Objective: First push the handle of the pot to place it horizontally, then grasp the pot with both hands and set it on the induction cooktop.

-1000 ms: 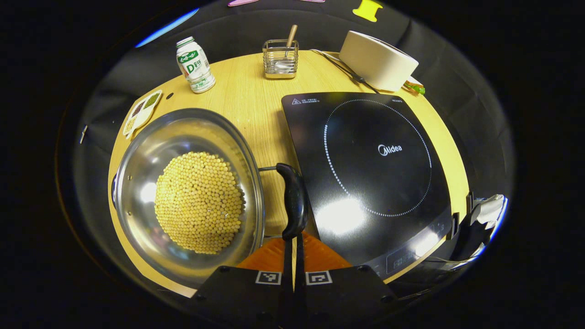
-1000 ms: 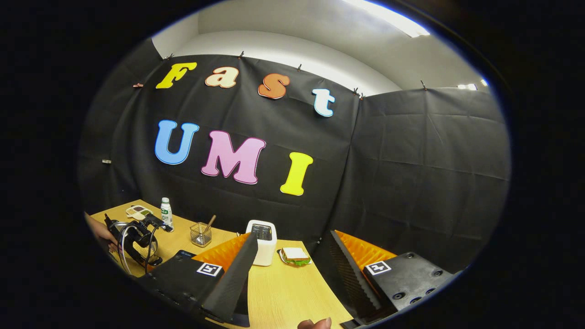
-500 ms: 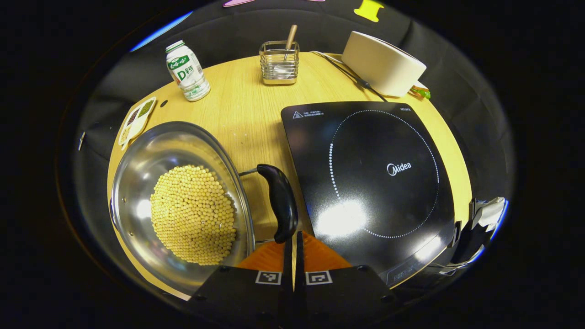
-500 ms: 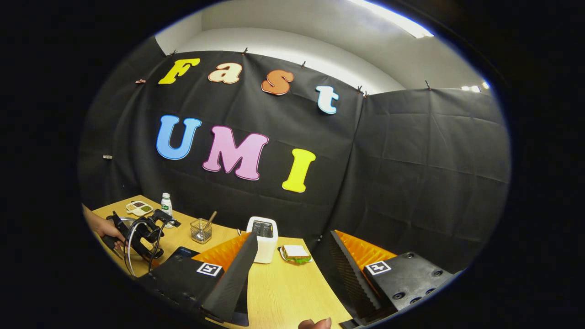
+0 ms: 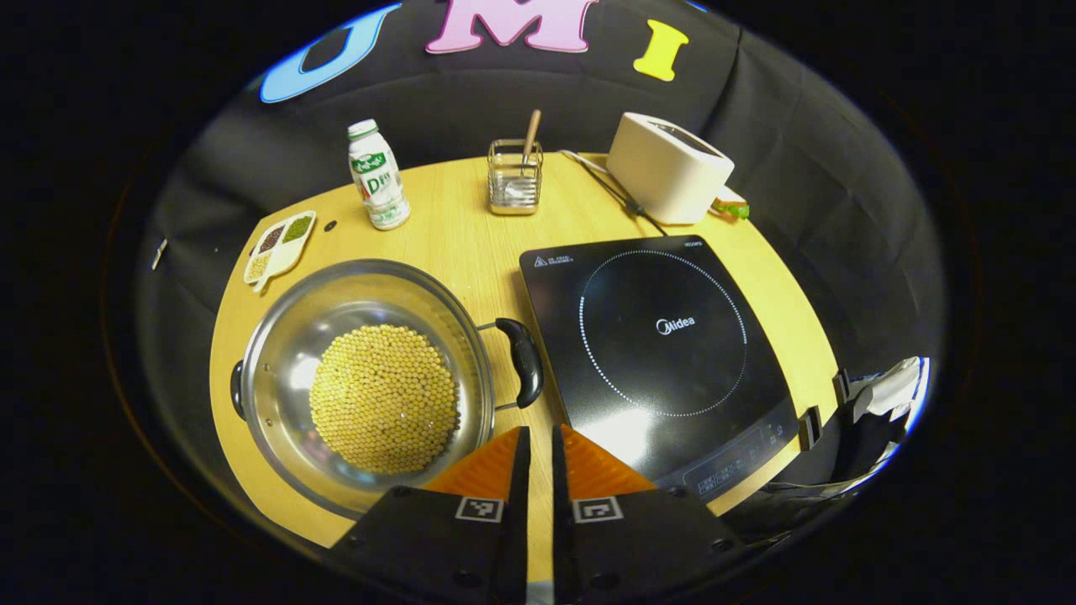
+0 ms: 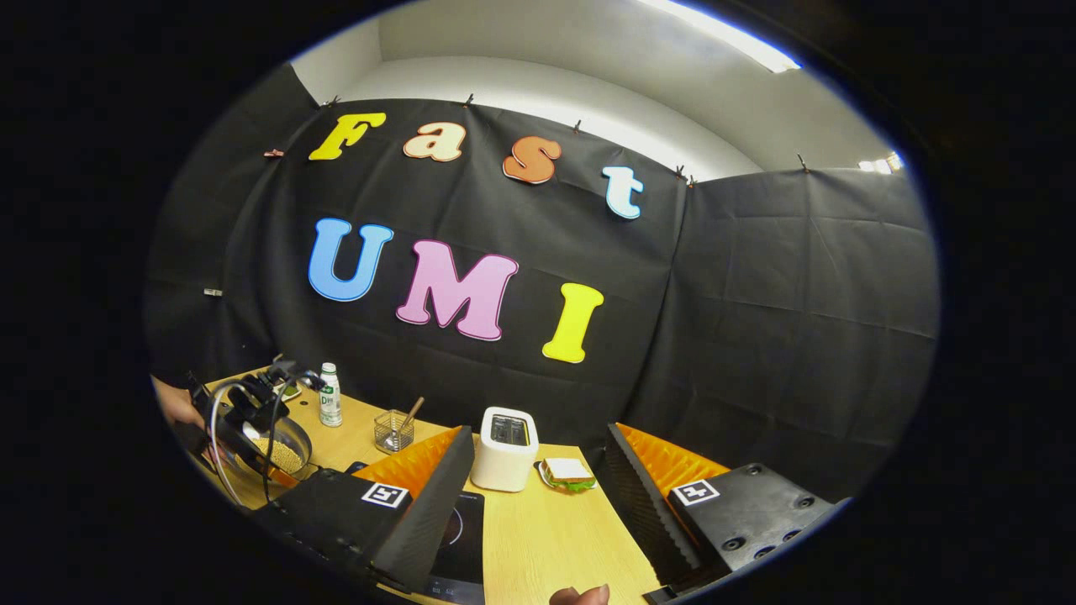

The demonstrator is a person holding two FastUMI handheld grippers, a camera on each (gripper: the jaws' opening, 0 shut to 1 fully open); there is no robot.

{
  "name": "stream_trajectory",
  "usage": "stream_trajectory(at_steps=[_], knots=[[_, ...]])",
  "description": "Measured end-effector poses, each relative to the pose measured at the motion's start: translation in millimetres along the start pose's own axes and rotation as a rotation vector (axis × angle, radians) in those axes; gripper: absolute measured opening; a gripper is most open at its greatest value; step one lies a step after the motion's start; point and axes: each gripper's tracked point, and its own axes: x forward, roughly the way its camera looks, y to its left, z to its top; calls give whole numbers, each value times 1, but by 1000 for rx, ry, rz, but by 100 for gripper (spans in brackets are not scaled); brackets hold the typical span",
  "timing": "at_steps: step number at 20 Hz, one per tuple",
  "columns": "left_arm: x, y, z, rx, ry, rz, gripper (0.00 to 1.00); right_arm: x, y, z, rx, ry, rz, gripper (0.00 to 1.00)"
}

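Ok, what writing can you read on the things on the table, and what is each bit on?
"Midea": white brand mark in the middle of the black glass induction cooktop.
Small white print along the cooktop's far edge and on its front control strip: too small to read.
Green print on the white plastic bottle: too blurred to read.
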Motion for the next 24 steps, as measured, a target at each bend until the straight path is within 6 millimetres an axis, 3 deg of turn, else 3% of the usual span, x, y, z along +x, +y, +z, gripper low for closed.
stream_trajectory(at_steps=[4, 5, 6, 9, 10, 12, 16, 24], knots=[[-34, 27, 5, 5, -108, 47, 48, -7, 24, 3, 10, 6, 29, 98], [-43, 37, 6, 1, -141, 69, 48, -10, 31, 5, 13, 3, 37, 98], [-51, 46, 10, -7, -181, 89, 55, -13, 39, 8, 12, -3, 48, 98], [-77, 75, 16, -27, -281, 155, 59, -17, 56, 14, -15, -23, 74, 98], [-85, 85, 16, -29, -309, 180, 74, -16, 61, 15, -19, -24, 84, 98], [-101, 106, 15, -31, -357, 229, 83, -15, 70, 16, -18, -20, 100, 98], [-123, 131, 7, -42, -434, 249, 83, -6, 103, 12, -9, 5, 163, 98], [-147, 197, -17, -83, -502, 286, 82, 12, 206, -7, 100, 120, 393, 98]])
